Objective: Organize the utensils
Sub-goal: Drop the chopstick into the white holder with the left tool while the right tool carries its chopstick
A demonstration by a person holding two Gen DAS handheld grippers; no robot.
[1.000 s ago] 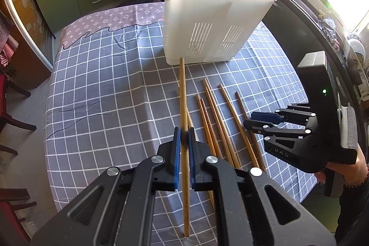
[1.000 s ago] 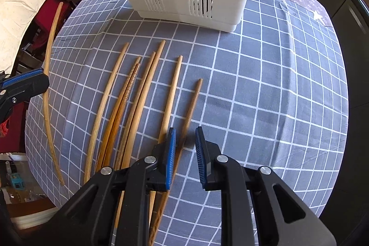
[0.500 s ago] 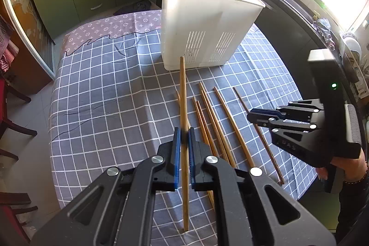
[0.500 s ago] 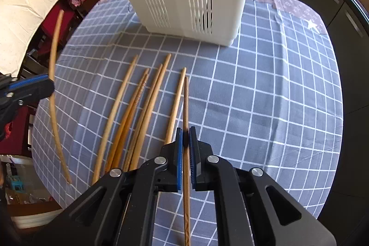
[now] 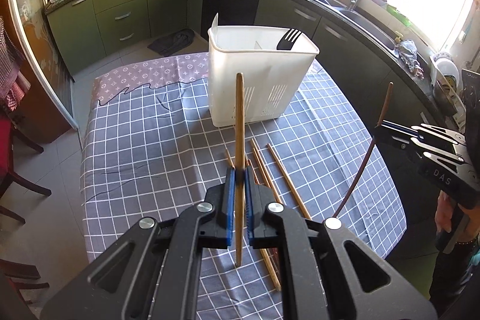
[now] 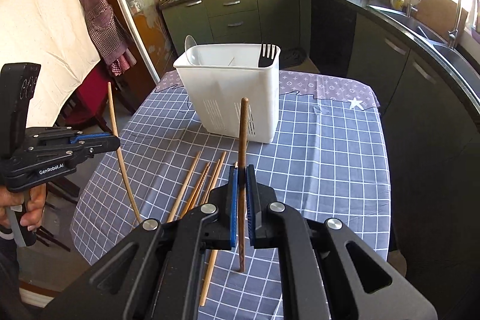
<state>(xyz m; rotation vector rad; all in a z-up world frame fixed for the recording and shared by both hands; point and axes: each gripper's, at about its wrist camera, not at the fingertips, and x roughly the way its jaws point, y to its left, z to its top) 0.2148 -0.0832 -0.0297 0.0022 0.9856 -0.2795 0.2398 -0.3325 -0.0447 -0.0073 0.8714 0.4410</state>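
Observation:
My left gripper (image 5: 238, 175) is shut on a light wooden chopstick (image 5: 239, 122), held up off the table; it shows at the left of the right wrist view as left gripper (image 6: 115, 142) with that chopstick (image 6: 115, 125). My right gripper (image 6: 241, 174) is shut on a darker chopstick (image 6: 243, 134), also lifted; in the left wrist view it is right gripper (image 5: 378, 129) with its chopstick (image 5: 385, 105). The white slotted utensil holder (image 5: 258, 86) (image 6: 234, 101) stands beyond both, with a black fork (image 6: 267, 54) and a spoon (image 6: 189, 45) in it. Several chopsticks (image 6: 192, 185) (image 5: 285, 173) lie on the checked cloth.
The table carries a grey checked cloth (image 5: 144, 146) with its edges near on both sides. Green kitchen cabinets (image 5: 126, 11), a counter with a sink (image 5: 360, 17) and a stove lie behind. Red chairs (image 5: 12, 146) stand at the left. A person's hand (image 6: 30, 209) grips the left handle.
The right gripper closed on a dark chopstick on the cloth and lifted it. Both grippers rose and tilted up, so the holder's open top and the kitchen came into view.

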